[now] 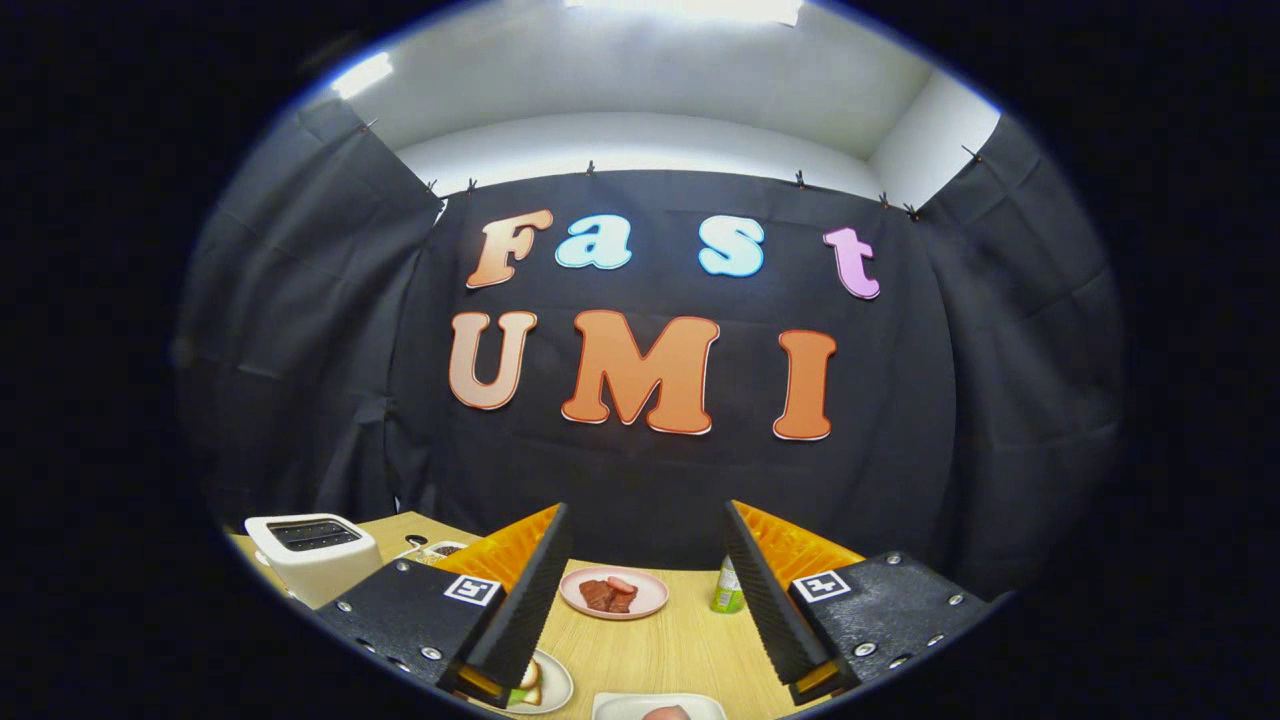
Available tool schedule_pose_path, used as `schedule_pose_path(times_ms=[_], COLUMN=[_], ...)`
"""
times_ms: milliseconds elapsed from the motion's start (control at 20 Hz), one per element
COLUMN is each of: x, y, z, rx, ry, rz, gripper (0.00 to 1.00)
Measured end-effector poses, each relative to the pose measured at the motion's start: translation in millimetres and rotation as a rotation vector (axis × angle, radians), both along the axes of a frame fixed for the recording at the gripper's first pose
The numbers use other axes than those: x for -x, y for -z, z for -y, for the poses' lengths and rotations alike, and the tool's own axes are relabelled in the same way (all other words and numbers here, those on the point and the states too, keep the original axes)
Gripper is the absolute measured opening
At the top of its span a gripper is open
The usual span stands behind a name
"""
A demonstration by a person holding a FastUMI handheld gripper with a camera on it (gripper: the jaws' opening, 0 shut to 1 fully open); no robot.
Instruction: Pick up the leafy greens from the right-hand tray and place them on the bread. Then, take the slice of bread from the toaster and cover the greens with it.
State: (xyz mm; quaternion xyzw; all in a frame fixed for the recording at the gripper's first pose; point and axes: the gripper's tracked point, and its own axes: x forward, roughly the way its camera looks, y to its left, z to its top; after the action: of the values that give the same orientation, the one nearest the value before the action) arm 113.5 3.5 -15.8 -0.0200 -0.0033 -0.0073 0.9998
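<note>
My gripper (pixel 645 510) is held high above the wooden table (pixel 680 640), open, with nothing between its black, orange-backed fingers (pixel 530 590). A white toaster (pixel 310 555) stands left of the left finger; its slots look dark and I cannot tell whether a slice is inside. Under the left finger's base a white plate (pixel 552 680) holds bread with a green layer (pixel 527 688), partly hidden by that finger. The leafy greens' tray cannot be made out.
A pink plate with pieces of meat (pixel 612 593) lies beyond and between the fingers. A green bottle (pixel 727 590) stands by the right finger. A white tray (pixel 620 706) with something pinkish sits nearest me. A small dish (pixel 440 548) is behind the toaster.
</note>
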Motion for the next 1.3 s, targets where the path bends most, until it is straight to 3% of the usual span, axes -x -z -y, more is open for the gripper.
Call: schedule_pose_path(times_ms=[750,1100,1300], x=[20,39,39], y=[-28,-32,-19], z=[16,29,19], rx=[-0.115,-0.023,-0.036], ry=[-0.034,0.001,-0.010], rz=[0.077,0.084,0.057], gripper=[0.95,0.95,0.95])
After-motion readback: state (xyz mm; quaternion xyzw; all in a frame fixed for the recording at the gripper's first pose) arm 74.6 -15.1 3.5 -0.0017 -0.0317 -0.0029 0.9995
